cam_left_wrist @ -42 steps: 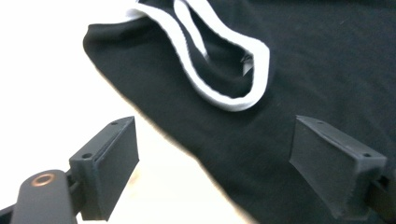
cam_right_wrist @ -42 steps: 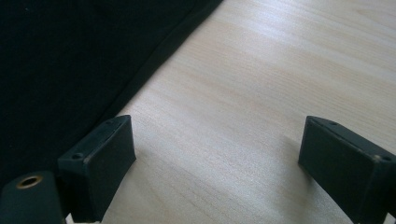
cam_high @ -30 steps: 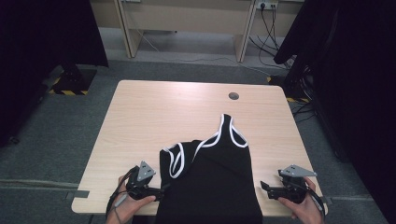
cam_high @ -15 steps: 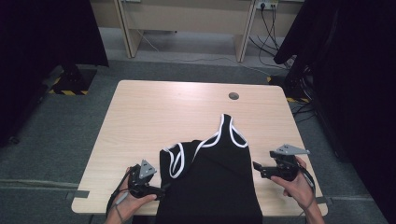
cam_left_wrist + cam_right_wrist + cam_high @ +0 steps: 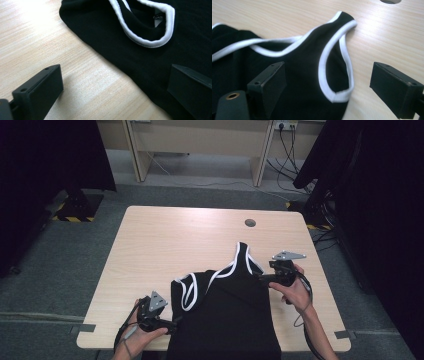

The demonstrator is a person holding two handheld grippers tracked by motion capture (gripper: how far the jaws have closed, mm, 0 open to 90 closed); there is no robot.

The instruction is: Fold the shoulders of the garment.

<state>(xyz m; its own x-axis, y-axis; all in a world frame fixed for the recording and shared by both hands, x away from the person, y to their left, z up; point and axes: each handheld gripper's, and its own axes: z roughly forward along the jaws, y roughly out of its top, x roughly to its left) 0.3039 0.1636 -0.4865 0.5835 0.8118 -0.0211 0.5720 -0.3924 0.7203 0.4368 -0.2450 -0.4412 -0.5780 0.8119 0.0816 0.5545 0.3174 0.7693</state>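
While the left gripper sits at the table's near edge, jaws wide apart and empty beside the black tank top's side, the right gripper hovers farther up, jaws spread over the white-trimmed armhole, gripping nothing

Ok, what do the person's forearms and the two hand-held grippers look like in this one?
Both forearms are bare, with no sleeves in sight. The left hand-held gripper and the right hand-held gripper are black, each topped by a grey three-cornered plate, with a dark cable trailing back along the wrist. Seen close in the gripper views, the jaws are blocky matte black slabs with small screw holes.
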